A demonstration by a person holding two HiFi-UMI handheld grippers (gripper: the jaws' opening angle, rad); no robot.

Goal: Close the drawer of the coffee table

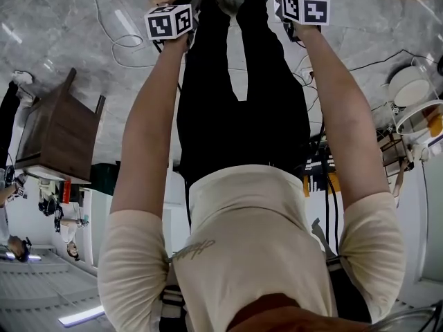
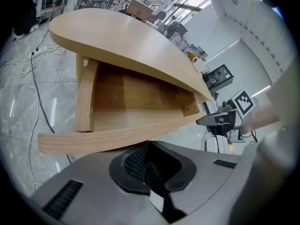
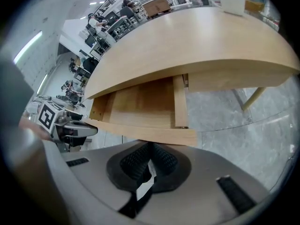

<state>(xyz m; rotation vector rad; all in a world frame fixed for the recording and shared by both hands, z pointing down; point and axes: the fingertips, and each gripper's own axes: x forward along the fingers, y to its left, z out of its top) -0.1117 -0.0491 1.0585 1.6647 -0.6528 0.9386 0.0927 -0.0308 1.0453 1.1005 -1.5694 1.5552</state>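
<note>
left tongs [image 2: 149, 163] pinched closed on nothing, nosed close up to the curved front of the drawer [image 2: 108, 137] at mid frame. right tongs [image 3: 149, 159] likewise closed and empty at the same front. drawer standing well out from under the table [image 2: 126, 36], bare inside. likely risk: pushing harder at one end, skewing and jamming the drawer; or slipping off under the front's lower edge.

Open lab hall: grey marble floor [image 3: 243, 107] with loose cables [image 2: 41, 104], equipment-laden workbenches [image 3: 119, 20] behind.
</note>
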